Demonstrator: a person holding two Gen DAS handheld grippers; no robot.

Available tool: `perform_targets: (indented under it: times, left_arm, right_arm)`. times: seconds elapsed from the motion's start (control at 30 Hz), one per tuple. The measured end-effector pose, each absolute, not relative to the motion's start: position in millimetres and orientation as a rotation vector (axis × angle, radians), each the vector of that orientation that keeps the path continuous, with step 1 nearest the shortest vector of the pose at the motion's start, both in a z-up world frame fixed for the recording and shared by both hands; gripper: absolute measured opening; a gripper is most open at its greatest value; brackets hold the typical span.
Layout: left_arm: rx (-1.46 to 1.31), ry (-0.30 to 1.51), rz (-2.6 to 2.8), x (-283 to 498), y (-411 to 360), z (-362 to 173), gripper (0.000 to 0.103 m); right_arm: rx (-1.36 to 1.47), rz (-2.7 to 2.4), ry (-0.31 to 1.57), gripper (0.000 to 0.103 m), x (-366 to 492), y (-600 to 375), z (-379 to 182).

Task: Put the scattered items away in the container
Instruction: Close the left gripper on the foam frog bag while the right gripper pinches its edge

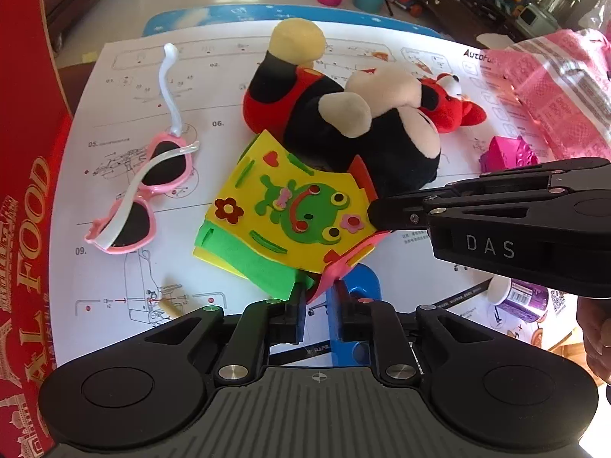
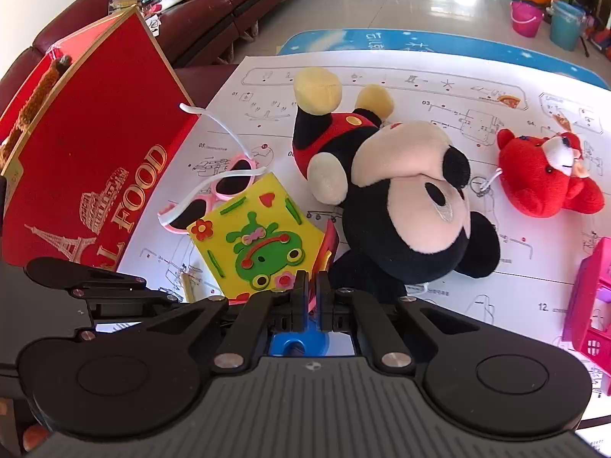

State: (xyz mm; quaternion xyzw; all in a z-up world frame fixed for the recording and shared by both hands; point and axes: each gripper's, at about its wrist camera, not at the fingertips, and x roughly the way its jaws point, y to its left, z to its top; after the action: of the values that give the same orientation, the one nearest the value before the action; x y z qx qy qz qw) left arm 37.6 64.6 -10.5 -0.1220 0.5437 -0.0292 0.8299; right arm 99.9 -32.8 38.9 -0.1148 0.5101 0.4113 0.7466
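Red box (image 2: 95, 175) = the container, standing off the table's left edge, stiff cardboard, top open. Stays put.

Big mouse plush (image 2: 397, 198) lies mid-table on the instruction sheet (image 1: 126, 87). Soft, bulky, probably light; will squash under the pads, so an arm or leg looks like the best place to pinch.

Foam bag (image 1: 282, 206), yellow with a frog face, sits toward the near edge, touching the mouse plush. Very light, floppy, thin sheets; likely to bend or sag if lifted by one corner, and could tear at the seams. Both claws are on it now: left gripper (image 1: 319, 305) is closed on its near pink-and-green edge, right gripper (image 2: 313, 286) is closed on its pink right side. Two-point hold suits it.

Small red plush (image 2: 550, 175) toward the right edge, soft, light, any pinch should do.

Pink sunglasses (image 1: 152, 198) toward the left edge, just beside the foam bag. Hard, slippery plastic, thin arms, fragile; take by the frame bridge.
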Motion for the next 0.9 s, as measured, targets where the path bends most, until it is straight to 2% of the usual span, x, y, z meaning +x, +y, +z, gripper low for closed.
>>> perform_targets:
  times: [0.2, 0.3, 0.33, 0.37, 0.4, 0.6, 0.9]
  left_arm:
    - [-0.294, 1.172, -0.117, 39, 57, -11, 0.007]
    - [-0.273, 1.176, -0.153, 38, 47, -10, 0.007]
    - [-0.268, 1.178, -0.157, 37, 46, -9, 0.007]
    - [-0.264, 1.18, -0.152, 37, 47, -7, 0.009]
    - [-0.261, 1.178, -0.139, 35, 50, -3, 0.028]
    - [-0.267, 1.106, 0.058, 25, 96, 24, 0.055]
    - [-0.248, 1.167, 0.12, 65, 103, 15, 0.055]
  right_arm:
    - [-0.226, 0.866, 1.127, 0.01, 104, -36, 37]
    - [-0.217, 0.853, 1.131, 0.018, 106, -35, 32]
    - [-0.215, 0.859, 1.126, 0.017, 106, -35, 31]
    - [-0.23, 0.864, 1.113, 0.014, 105, -34, 31]
    - [-0.256, 0.862, 1.091, 0.009, 104, -34, 32]
    - [-0.286, 0.887, 1.076, 0.007, 108, -38, 30]
    - [-0.297, 0.908, 1.08, 0.007, 105, -36, 28]
